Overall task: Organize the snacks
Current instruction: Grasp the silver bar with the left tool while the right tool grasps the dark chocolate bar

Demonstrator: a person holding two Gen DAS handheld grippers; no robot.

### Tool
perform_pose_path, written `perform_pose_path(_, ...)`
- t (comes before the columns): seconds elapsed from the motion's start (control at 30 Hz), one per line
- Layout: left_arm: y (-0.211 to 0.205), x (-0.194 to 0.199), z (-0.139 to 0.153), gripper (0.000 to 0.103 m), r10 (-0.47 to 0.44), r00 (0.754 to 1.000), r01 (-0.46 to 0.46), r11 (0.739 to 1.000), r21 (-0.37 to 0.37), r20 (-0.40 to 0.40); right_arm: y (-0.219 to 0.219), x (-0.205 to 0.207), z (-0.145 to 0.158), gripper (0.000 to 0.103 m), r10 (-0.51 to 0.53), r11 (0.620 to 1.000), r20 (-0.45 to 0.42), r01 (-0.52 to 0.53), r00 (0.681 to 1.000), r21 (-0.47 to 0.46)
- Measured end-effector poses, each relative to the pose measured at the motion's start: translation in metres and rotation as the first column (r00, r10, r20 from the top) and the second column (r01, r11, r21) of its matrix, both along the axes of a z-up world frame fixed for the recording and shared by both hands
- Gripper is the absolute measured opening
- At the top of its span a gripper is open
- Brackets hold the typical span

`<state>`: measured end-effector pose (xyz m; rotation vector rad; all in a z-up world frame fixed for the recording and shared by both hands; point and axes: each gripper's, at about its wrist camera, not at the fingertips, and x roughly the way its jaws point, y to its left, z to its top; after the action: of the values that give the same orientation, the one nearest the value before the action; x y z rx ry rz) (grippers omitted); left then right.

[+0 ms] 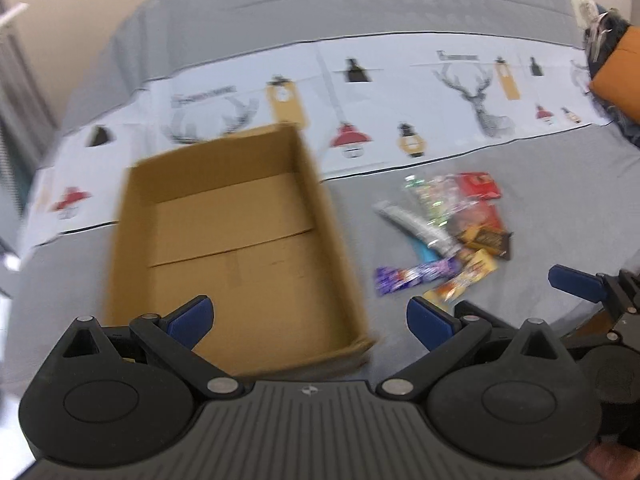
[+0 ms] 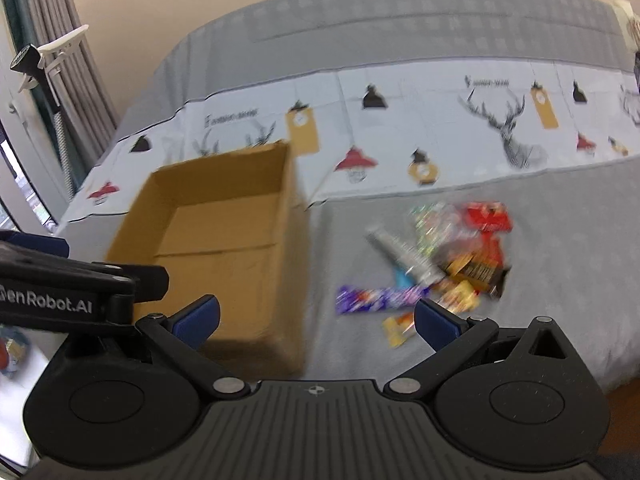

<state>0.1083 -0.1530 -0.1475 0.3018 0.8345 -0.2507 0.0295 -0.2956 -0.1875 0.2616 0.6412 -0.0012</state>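
An open, empty cardboard box sits on the grey bed cover; it also shows in the right wrist view. A pile of snack packets lies to its right, with a purple bar and a yellow packet nearest; the pile and purple bar show in the right wrist view too. My left gripper is open and empty over the box's near edge. My right gripper is open and empty, near the box's right corner. The right gripper's finger shows at the right of the left view.
A white printed strip with deer and lamp pictures crosses the bed behind the box. An orange object lies at the far right. Curtains and a window stand at the left. The left gripper's body sits left of my right gripper.
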Motion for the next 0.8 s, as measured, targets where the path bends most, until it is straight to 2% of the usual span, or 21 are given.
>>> perform_pose_path(0.1,-0.037,0.025,-0.029,0.103,-0.043,0.999,0.043,0.999,-0.009,-0.008,-0.046,0.014,-0.033,0.102,-0.058,0.998,0.034,0.059,0.998,-0.004)
perform_pose_path(0.2,-0.078,0.048,-0.061,0.103,-0.094,0.996,0.093,0.994,0.052,0.011,-0.087,0.028,-0.061,0.097,-0.09,0.995,0.045,0.092,0.995,-0.048)
perform_pose_path(0.27,-0.098,0.06,-0.077,0.103,-0.128,0.992,0.127,0.99,0.054,0.017,-0.116,0.038,-0.075,0.092,-0.091,0.995,0.028,0.092,0.995,-0.049)
perform_pose_path(0.37,-0.118,0.08,-0.102,0.103,-0.178,0.984,0.178,0.983,-0.031,0.002,-0.155,0.053,-0.098,0.081,-0.061,0.996,0.03,0.063,0.998,-0.065)
perform_pose_path(0.4,-0.122,0.087,-0.11,0.103,-0.181,0.983,0.181,0.981,-0.065,-0.004,-0.164,0.058,-0.105,0.075,-0.051,0.996,0.02,0.052,0.998,-0.078)
perform_pose_path(0.43,-0.127,0.096,-0.119,0.103,-0.182,0.983,0.18,0.979,-0.094,-0.019,-0.171,0.064,-0.112,0.064,-0.047,0.996,-0.002,0.047,0.999,-0.08)
perform_pose_path(0.5,-0.135,0.112,-0.137,0.1,-0.172,0.983,0.162,0.978,-0.128,-0.065,-0.189,0.077,-0.126,0.049,-0.048,0.999,-0.048,0.047,0.998,-0.021)
perform_pose_path(0.53,-0.139,0.122,-0.147,0.094,-0.163,0.982,0.149,0.978,-0.144,-0.096,-0.196,0.083,-0.133,0.046,-0.039,0.999,-0.068,0.04,0.997,0.024)
perform_pose_path(0.57,-0.142,0.131,-0.157,0.083,-0.158,0.979,0.135,0.977,-0.163,-0.132,-0.202,0.089,-0.14,0.046,-0.033,0.998,-0.093,0.038,0.995,0.059)
perform_pose_path(0.63,-0.146,0.15,-0.176,0.07,-0.135,0.968,0.09,0.974,-0.208,-0.212,-0.209,0.098,-0.152,0.046,-0.022,0.994,-0.133,0.036,0.991,0.102)
perform_pose_path(0.7,-0.148,0.164,-0.19,0.067,-0.109,0.959,0.044,0.969,-0.245,-0.26,-0.212,0.103,-0.16,0.046,-0.01,0.988,-0.161,0.034,0.987,0.148)
perform_pose_path(0.8,-0.154,0.178,-0.206,0.066,-0.084,0.956,0.019,0.975,-0.223,-0.282,-0.214,0.11,-0.168,0.046,0.0,0.972,-0.178,0.041,0.984,0.23)
